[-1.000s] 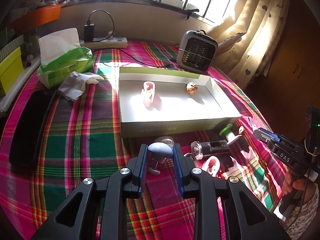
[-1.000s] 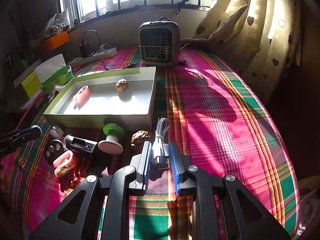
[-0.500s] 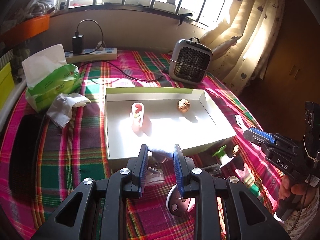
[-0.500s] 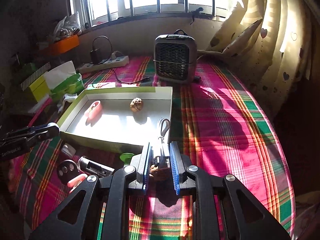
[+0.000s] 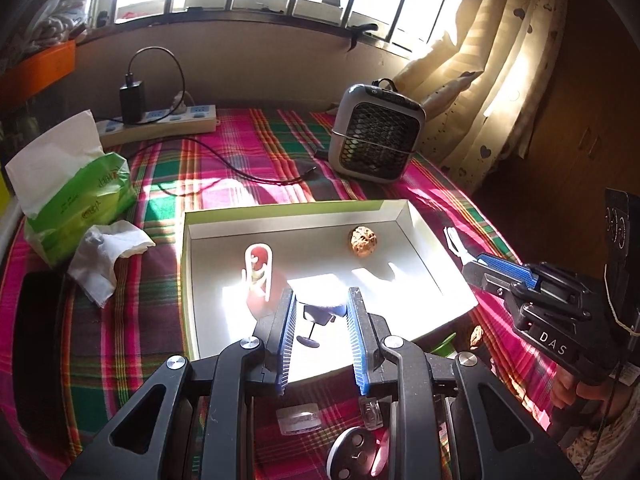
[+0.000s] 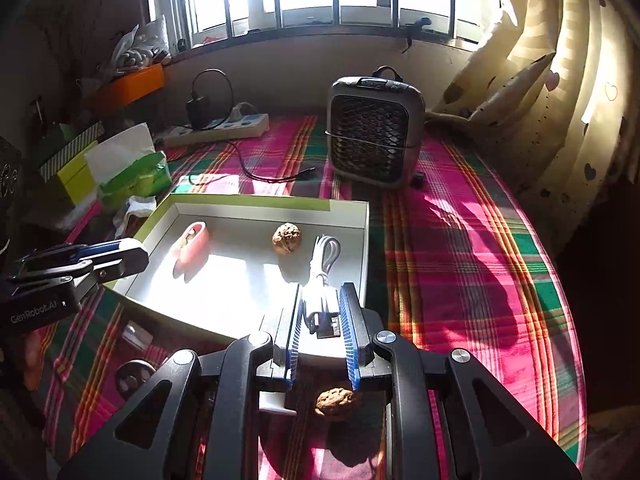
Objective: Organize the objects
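Note:
A shallow white box with a green rim [image 5: 296,212] lies on the plaid cloth. Inside it are a pink clip [image 5: 260,276] and a walnut [image 5: 363,241]. My left gripper [image 5: 320,300] hangs over the box's near edge, shut on a small blue-grey piece with a thin stem [image 5: 320,312], partly washed out by the sun. My right gripper [image 6: 320,300] is shut on a coiled white USB cable [image 6: 322,264] over the box's near right corner [image 6: 366,216]. The left gripper [image 6: 128,252] shows at the box's left side in the right wrist view.
A small fan heater [image 5: 378,136] stands behind the box, with a power strip [image 5: 160,122] and a tissue pack [image 5: 76,196] at the back left. A crumpled tissue [image 5: 108,256] lies left of the box. A second walnut [image 6: 335,400], a key fob [image 5: 358,454] and a little jar [image 5: 298,420] lie in front.
Both grippers have risen and moved forward from above the cloth in front of the box to over its near edge, each still carrying its item.

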